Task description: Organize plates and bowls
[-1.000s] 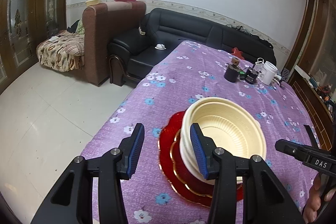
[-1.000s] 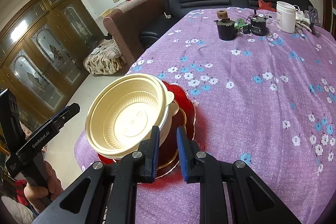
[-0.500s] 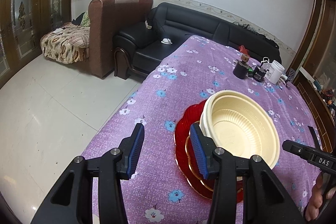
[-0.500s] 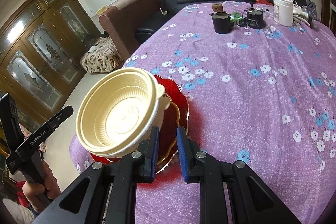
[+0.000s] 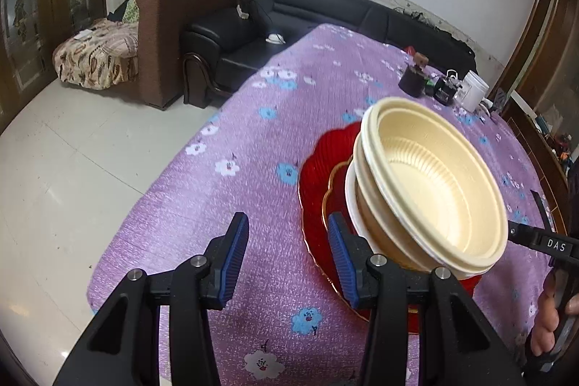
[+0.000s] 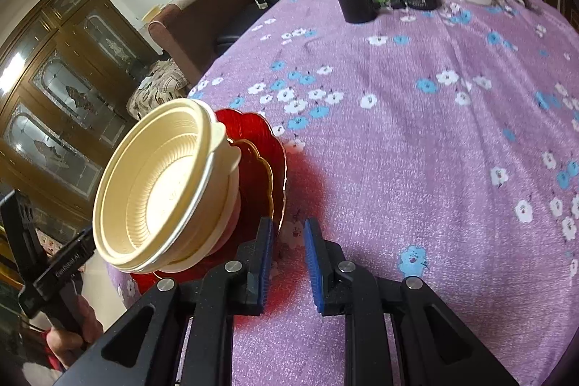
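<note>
Stacking appears done: cream ribbed plastic bowls [image 5: 430, 183] sit on scalloped red plates [image 5: 318, 169]. Both tongs, left [image 5: 287, 259] and right [image 6: 287, 264], gape empty at six o'clock; next likely withdrawal across the purple floral tabletop [image 6: 416, 140].

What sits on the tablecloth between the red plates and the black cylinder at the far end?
Nothing: in the right wrist view, only bare flowered tablecloth runs from the red plates to the black cylinder.
</note>
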### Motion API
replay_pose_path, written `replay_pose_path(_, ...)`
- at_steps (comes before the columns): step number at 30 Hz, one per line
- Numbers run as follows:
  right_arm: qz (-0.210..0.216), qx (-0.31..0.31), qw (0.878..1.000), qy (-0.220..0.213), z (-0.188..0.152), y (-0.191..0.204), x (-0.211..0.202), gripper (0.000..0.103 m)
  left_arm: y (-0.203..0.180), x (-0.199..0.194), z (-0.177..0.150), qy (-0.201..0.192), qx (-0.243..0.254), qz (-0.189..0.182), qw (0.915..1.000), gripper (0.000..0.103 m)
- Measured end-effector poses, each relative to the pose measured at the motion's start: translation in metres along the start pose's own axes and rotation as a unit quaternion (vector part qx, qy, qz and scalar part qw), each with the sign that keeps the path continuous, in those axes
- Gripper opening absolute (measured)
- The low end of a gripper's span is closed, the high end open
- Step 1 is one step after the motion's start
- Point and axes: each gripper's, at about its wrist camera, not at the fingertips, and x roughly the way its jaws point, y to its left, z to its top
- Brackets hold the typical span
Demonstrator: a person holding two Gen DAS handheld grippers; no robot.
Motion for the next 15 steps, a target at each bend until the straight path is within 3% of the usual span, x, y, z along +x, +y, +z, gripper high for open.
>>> replay_pose_path(10, -0.002, -0.002, 1.000, -0.001, 0.002, 0.003, 0.020, 0.021, -0.003, 0.019, 0.000, 0.012, 0.003, 0.003, 0.9999, 0.044)
replay_pose_path(15, -0.007, -0.009, 1.000, -0.014, 0.001, 0.006, 0.024, 0.019, -0.008, 0.025, -0.001, 0.003, 0.004, 0.009, 0.9999, 0.032)
